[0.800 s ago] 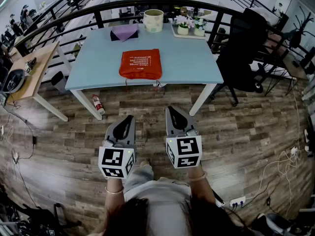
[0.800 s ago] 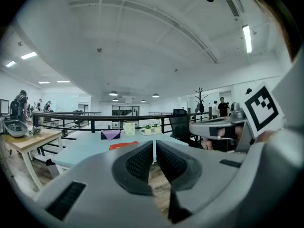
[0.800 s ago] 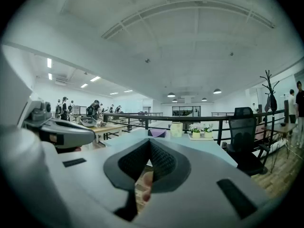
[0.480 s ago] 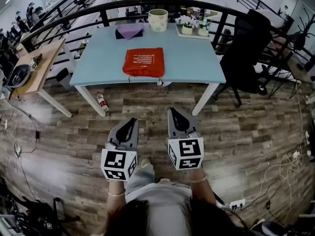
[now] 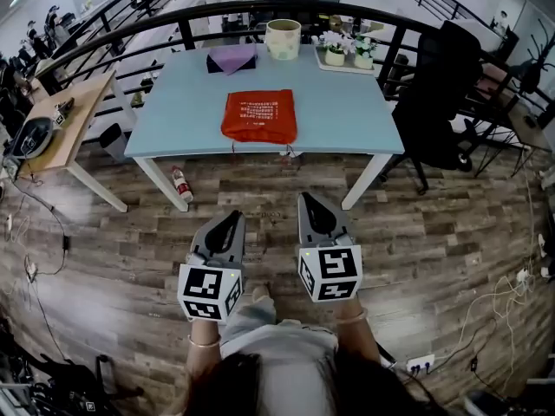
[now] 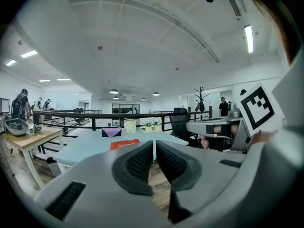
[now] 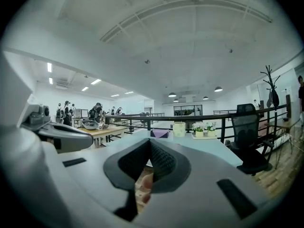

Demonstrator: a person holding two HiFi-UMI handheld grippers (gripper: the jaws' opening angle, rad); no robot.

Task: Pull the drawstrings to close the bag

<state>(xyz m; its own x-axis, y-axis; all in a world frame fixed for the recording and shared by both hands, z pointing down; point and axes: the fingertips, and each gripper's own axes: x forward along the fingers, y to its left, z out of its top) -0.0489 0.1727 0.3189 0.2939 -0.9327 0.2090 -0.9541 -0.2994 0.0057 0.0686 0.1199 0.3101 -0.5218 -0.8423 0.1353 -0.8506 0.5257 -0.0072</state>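
Note:
The red drawstring bag (image 5: 258,116) lies flat on the light blue table (image 5: 347,111), near its front edge. Thin dark cords (image 5: 290,152) hang from the bag over that edge. Both grippers are held side by side over the wooden floor, well short of the table and pointing toward it. My left gripper (image 5: 229,220) is shut with only a hairline slit between its pads and nothing in it; the bag (image 6: 124,144) shows far beyond its jaws (image 6: 155,146). The tips of my right gripper (image 5: 310,203) (image 7: 150,144) meet, and it is shut and empty.
At the table's back stand a purple cloth on a dark box (image 5: 232,57), a cream pot (image 5: 284,38) and a tray of small flower pots (image 5: 347,50). A black office chair (image 5: 442,94) stands at the right, a wooden side table (image 5: 52,120) at the left, and a bottle (image 5: 182,183) lies on the floor.
The head view has shifted a little: table and bag now sit slightly further right and lower in the picture. Both grippers keep the same side-by-side pose, jaws unchanged.

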